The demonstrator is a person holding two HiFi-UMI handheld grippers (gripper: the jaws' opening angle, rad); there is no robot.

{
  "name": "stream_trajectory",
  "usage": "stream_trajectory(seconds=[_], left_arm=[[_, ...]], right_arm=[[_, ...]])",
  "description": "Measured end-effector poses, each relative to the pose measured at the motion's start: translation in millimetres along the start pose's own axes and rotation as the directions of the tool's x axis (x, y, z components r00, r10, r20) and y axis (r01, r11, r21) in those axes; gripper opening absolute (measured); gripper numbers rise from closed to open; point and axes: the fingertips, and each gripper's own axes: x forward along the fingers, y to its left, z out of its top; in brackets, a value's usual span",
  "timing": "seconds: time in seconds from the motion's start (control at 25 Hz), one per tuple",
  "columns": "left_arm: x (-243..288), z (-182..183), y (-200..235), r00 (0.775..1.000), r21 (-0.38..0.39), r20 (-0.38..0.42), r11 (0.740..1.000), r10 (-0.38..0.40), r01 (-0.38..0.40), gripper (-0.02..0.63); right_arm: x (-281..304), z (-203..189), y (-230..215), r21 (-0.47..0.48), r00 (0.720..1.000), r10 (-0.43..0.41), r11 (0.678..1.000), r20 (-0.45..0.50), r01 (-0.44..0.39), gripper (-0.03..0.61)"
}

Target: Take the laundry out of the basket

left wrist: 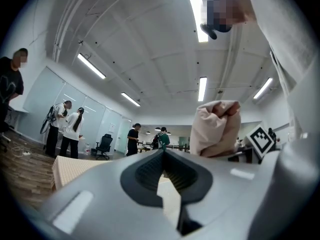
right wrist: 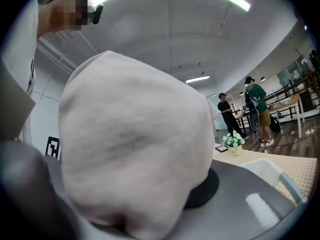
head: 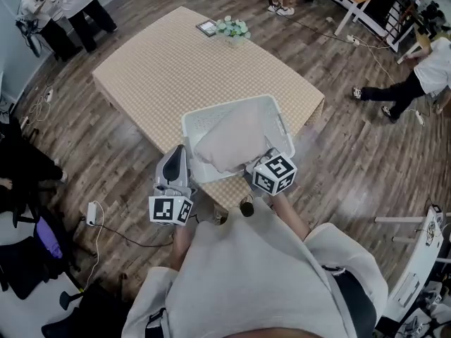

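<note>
A white plastic laundry basket [head: 189,122] stands at the near edge of the tan checked table [head: 155,69]. A pale pinkish bundle of laundry [head: 229,143] is lifted above the basket's near side, and my right gripper [head: 252,165] is shut on it from the near right. In the right gripper view the laundry [right wrist: 135,144] covers the jaws, with the basket rim [right wrist: 272,173] below on the right. My left gripper [head: 179,151] stands shut and holds nothing, just left of the basket, pointing up. From its view, the left gripper [left wrist: 162,153] has the bundle [left wrist: 215,129] to its right.
A small pot of flowers [head: 232,30] and a flat dark frame [head: 207,27] sit at the table's far edge. People stand at the far left, far middle and right. A power strip [head: 91,213] with cables lies on the wooden floor at the left. Desks line the far right.
</note>
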Motion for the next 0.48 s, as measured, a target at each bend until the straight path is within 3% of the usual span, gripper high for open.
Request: stream_trajectory(seconds=[0.16, 0.48], left_arm=[[-11.0, -5.2, -0.8, 1.000, -0.010, 0.010, 1.000, -0.001, 0.001, 0.009], [-28.7, -2.8, -51.8, 1.000, 0.003, 0.016, 1.000, -0.015, 0.015, 0.009]], right_arm=[[-15.3, 3.0, 14.6, -0.032, 1.000, 0.002, 0.999, 0.013, -0.002, 0.172], [-73.5, 0.7, 23.8, -0.054, 1.000, 0.008, 0.998, 0.015, -0.007, 0.172]])
